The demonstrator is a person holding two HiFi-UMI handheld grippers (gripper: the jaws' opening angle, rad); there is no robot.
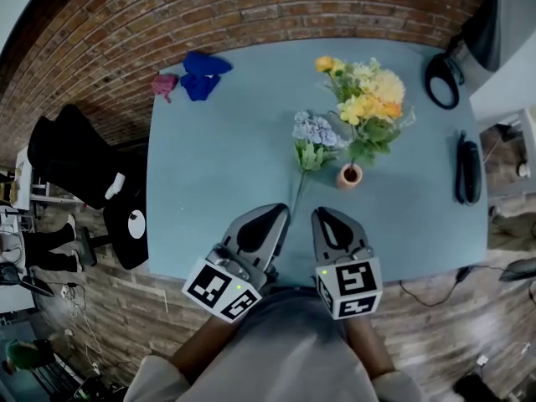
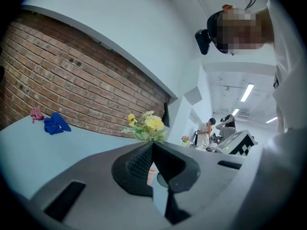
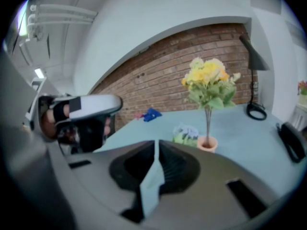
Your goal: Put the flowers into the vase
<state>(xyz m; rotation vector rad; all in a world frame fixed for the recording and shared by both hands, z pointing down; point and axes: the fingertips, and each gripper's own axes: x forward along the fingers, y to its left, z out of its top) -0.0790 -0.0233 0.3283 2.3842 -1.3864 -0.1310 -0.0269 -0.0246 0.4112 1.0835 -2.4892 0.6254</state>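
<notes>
The left gripper [image 2: 153, 143] hides all but a pale sliver of the vase [image 2: 151, 173] in its own view. In the head view, the lying flower's stem [image 1: 300, 193] is lost at that gripper's jaw tips. The right gripper view blurs that flower's bloom [image 3: 188, 132] to a smear.

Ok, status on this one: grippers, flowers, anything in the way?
Left gripper and right gripper shut, empty. Yellow bouquet in vase; blue flower lying beside it. Nothing blocks it.

The table [image 1: 218, 182] top is smooth and matt. The brick wall [image 1: 251, 7] looks rough. The vase [image 1: 349, 176] seems matt terracotta; the blue cloth [image 1: 201, 74] is soft, crumpled fabric. The left gripper [image 1: 279, 213] and right gripper [image 1: 322, 214] have matt grey plastic shells with ribbed black pads [image 2: 139, 164].
</notes>
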